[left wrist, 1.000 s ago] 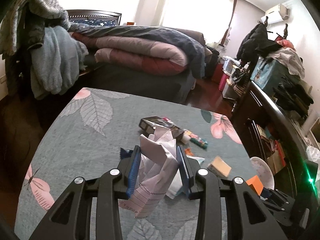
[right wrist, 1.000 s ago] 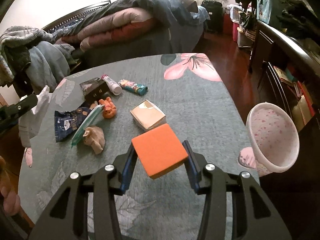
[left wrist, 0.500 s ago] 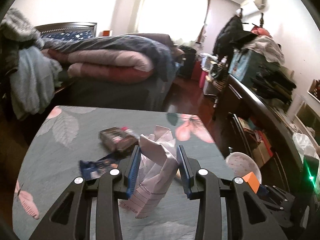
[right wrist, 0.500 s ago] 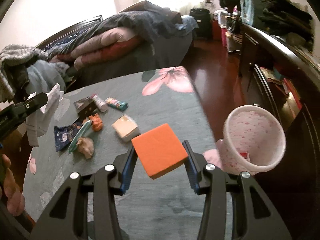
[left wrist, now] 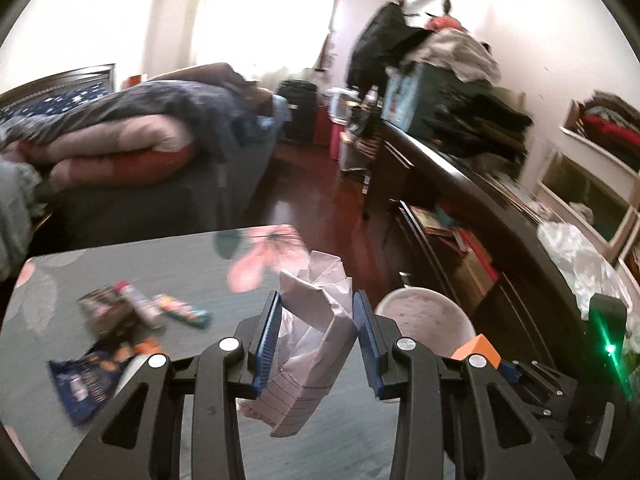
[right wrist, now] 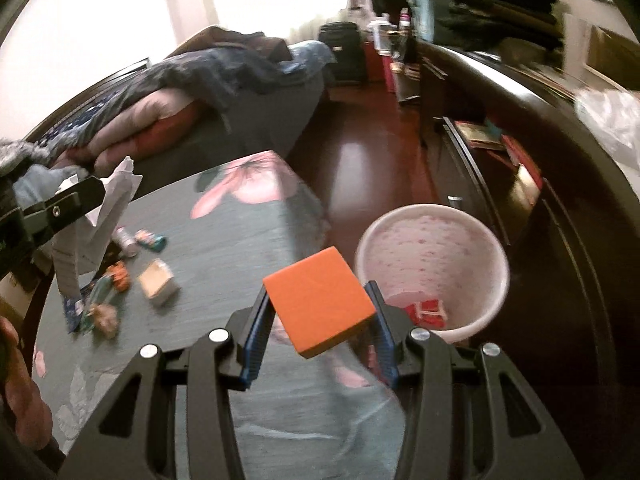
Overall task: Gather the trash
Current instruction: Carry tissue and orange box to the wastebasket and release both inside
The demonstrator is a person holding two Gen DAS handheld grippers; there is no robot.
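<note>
Orange and square, a flat foam-like block (right wrist: pixel 320 300) sits clamped between the blue pads of the right gripper (right wrist: pixel 320 320), tilted with one corner down, held above the edge of the grey-green floral tablecloth (right wrist: pixel 240 248). Just beyond it and to the right, a round white wastebasket with pink speckles (right wrist: pixel 496 248) stands on the dark red wooden floor (right wrist: pixel 368 168) beside the table; a red-and-white wrapper (right wrist: pixel 428 310) lies at its bottom.

The left gripper (left wrist: pixel 316 332) is closed on a crumpled sheet of white lined paper (left wrist: pixel 312 336), which sticks up above the blue pads and hangs down below them. In the left wrist view the same wastebasket (left wrist: pixel 424 312) shows just right of the paper, with the orange block (left wrist: pixel 478 350) in front of its rim.

Farther out on the tablecloth, loose litter lies scattered: a dark blue snack wrapper (left wrist: pixel 82 376), a small tan cardboard box (right wrist: pixel 158 282), a small orange crumpled piece (right wrist: pixel 120 274), a dark packet (left wrist: pixel 106 308), a white tube (left wrist: pixel 136 300) and a green-and-red wrapper (left wrist: pixel 184 310). All of these are blurred.

Beyond the table stands a bed with a pink and red quilt (left wrist: pixel 120 148) under a dark blanket, and along the right a dark wooden sideboard (left wrist: pixel 480 200) piled with clothes
</note>
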